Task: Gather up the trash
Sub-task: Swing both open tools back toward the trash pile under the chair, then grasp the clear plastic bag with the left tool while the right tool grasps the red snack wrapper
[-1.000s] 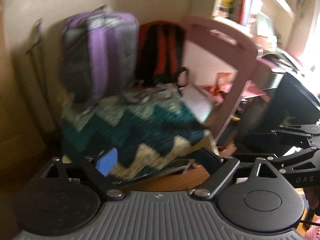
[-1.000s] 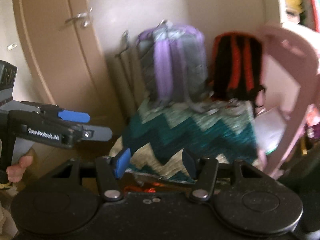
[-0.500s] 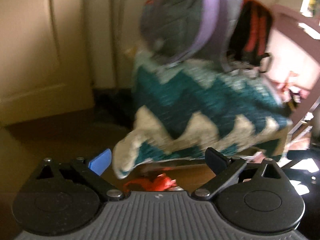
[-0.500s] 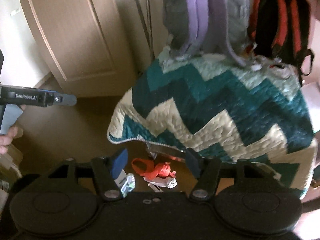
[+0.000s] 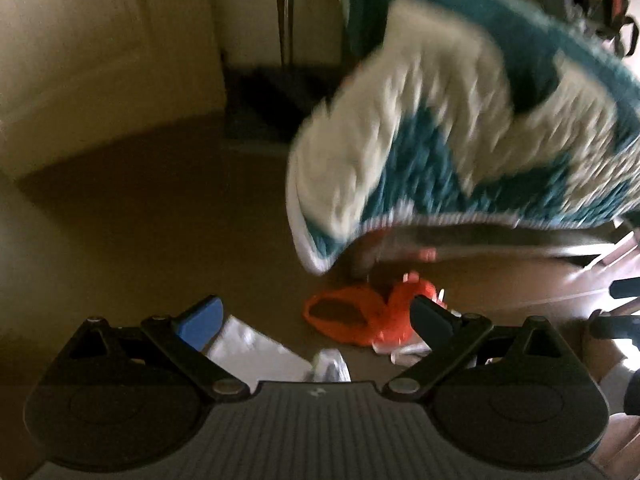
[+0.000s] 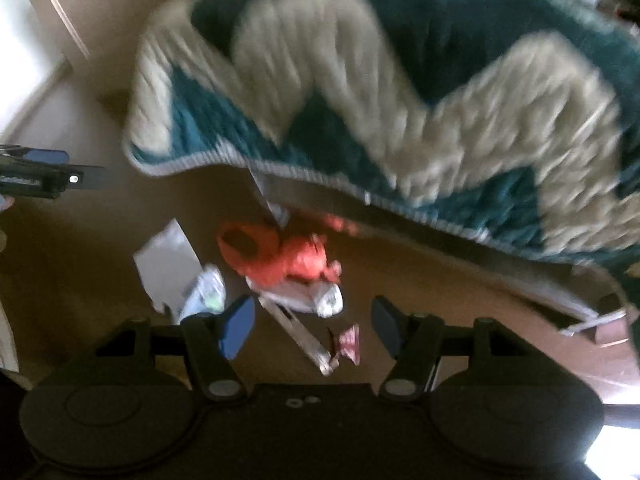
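Left wrist view: left gripper (image 5: pixel 316 320) tilted down over a brown floor (image 5: pixel 140 240), jaws spread wide after a slight further opening, nothing between the pads. Blue-padded finger (image 5: pixel 200 322) at 9 o'clock of the gap, dark finger (image 5: pixel 430 320) at 3 o'clock. Orange plastic bag (image 5: pixel 360 316) lying on the floor at about 1 o'clock from the gap's middle, its right end just behind the dark finger; touching or not, cannot tell through the blur. White paper sheet (image 5: pixel 256 350) at 7 o'clock, low in the gap, running under the blue finger. Small white crumpled scrap (image 5: pixel 330 364) at 6 o'clock, close against the gripper body. Teal-and-cream zigzag quilt (image 5: pixel 460 120) overhanging at 1 o'clock, well above the trash.

Right wrist view: right gripper (image 6: pixel 312 326) also tilted down, jaws likewise parted after widening a little, empty between. Narrow pale strip (image 6: pixel 298 336) lying slantwise inside the gap, near 7 o'clock of its middle; small pink wrapper (image 6: pixel 349 342) at 4 o'clock inside the gap. Orange plastic bag (image 6: pixel 280 254) at 11 o'clock beyond the fingertips, white crumpled bag (image 6: pixel 316 298) directly below it at 12 o'clock. White paper sheet (image 6: pixel 168 264) at 10 o'clock, clear crinkled wrapper (image 6: pixel 206 292) beside the blue fingertip. Left gripper (image 6: pixel 48 174) visible at the frame's 9 o'clock edge, well apart from the pile.
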The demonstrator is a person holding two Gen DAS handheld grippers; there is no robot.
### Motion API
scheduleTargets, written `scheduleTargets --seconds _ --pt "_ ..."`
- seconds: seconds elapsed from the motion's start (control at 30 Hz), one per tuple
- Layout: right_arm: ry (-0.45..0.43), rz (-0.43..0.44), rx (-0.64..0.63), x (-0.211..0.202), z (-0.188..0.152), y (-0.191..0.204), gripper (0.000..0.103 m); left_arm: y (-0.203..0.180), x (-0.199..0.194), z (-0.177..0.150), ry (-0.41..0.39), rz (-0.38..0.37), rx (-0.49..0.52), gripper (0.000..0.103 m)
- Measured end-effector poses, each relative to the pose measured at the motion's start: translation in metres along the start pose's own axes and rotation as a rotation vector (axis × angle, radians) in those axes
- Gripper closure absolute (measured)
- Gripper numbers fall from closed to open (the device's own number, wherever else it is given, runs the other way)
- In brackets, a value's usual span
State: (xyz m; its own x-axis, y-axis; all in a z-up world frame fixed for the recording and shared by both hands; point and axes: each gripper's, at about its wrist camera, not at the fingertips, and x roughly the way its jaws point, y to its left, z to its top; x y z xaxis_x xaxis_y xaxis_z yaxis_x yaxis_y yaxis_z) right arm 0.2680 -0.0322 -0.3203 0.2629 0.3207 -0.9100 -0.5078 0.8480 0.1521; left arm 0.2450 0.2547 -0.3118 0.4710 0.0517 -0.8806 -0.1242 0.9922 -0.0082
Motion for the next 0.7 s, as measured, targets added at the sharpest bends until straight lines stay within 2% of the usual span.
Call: scheduleTargets --seconds 0.27,0.43,0.53,0.7 --pt "0.207 -0.007 -0.038 0.106 -0.016 -0.017 0.039 -0.01 0.111 -0.054 0.199 0.016 0.064 0.003" --pt "0.316 -0.022 -0.113 0.161 -0.028 -0.021 0.039 -0.016 0.158 -0.08 0.304 0.009 0.077 0.003" --pt "0.352 -0.022 -0.101 0.183 -0.032 -0.026 0.039 -0.021 0.18 -0.093 0.345 0.011 0.093 0.003" --pt "0.399 -0.01 -0.057 0.218 -0.035 -0.032 0.041 -0.024 0.203 -0.111 0.403 0.008 0.076 0.017"
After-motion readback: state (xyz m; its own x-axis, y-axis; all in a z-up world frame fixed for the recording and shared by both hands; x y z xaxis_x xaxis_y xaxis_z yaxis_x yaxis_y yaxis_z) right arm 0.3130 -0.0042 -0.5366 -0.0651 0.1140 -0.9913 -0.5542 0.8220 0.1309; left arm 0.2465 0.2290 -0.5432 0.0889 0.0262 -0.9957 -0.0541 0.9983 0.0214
